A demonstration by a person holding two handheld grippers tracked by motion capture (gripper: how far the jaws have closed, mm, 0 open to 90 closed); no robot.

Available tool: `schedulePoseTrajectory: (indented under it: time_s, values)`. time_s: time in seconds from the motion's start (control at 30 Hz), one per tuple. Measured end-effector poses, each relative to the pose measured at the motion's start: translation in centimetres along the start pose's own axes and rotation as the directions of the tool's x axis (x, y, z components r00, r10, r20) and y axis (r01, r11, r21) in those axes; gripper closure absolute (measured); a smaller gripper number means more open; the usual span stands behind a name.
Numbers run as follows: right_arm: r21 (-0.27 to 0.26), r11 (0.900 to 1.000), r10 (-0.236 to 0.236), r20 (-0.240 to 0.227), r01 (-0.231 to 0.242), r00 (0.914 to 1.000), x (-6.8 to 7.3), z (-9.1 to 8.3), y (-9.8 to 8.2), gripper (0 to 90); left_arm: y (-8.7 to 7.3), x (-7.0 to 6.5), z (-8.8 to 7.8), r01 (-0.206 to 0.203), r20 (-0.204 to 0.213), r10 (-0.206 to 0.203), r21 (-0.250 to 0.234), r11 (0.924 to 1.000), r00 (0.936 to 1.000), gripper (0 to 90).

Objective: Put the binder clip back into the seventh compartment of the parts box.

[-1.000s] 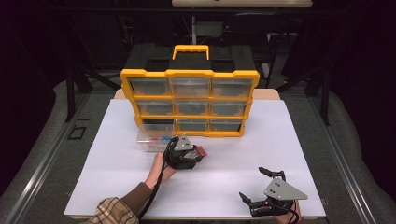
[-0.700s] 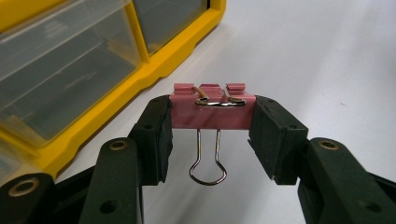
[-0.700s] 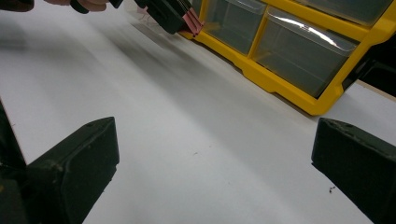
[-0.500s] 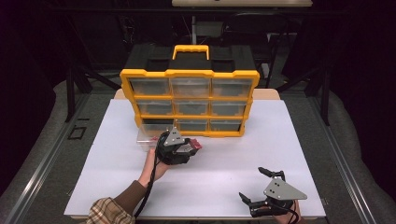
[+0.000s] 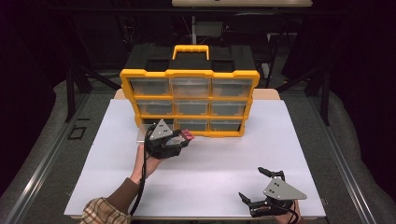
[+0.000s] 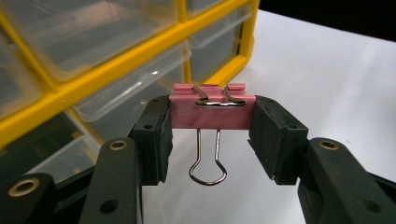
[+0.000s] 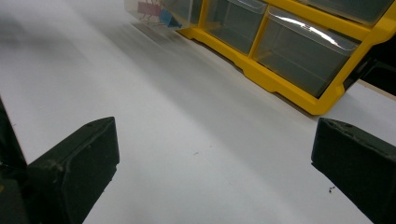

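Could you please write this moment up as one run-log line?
left claw: shut on pink metal binder clip | right claw: open, over white table | yellow plastic drawer organiser: bottom-left drawer out

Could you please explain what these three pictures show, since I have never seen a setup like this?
A person at a table holds a hand-held two-jaw gripper in each hand. The high view looks down on the white table; the other two pictures come from cameras riding on each gripper. A yellow drawer organizer with clear drawers stands on the table. The left gripper clamps a pink binder clip just in front of the organizer. The right gripper rests open near the table's front edge, holding nothing.
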State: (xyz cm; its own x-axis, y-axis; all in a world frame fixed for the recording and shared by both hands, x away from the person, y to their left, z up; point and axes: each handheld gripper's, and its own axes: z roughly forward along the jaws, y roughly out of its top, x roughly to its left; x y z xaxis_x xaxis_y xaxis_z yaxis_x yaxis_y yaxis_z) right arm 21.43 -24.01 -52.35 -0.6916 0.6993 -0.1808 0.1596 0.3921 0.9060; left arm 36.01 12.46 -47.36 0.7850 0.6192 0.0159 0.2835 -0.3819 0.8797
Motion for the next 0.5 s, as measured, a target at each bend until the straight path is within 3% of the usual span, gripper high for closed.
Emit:
schedulePoseTrajectory:
  time_s: [0.5]
  values:
    - [-0.001, 1.000, -0.006, 0.002, 0.006, 1.0000, 0.0, -0.1, 0.0, 0.5, 0.1, 2.5, -3.4, 0.071, -0.072, -0.077, -0.073, 0.9948, 0.9944, 49.8]
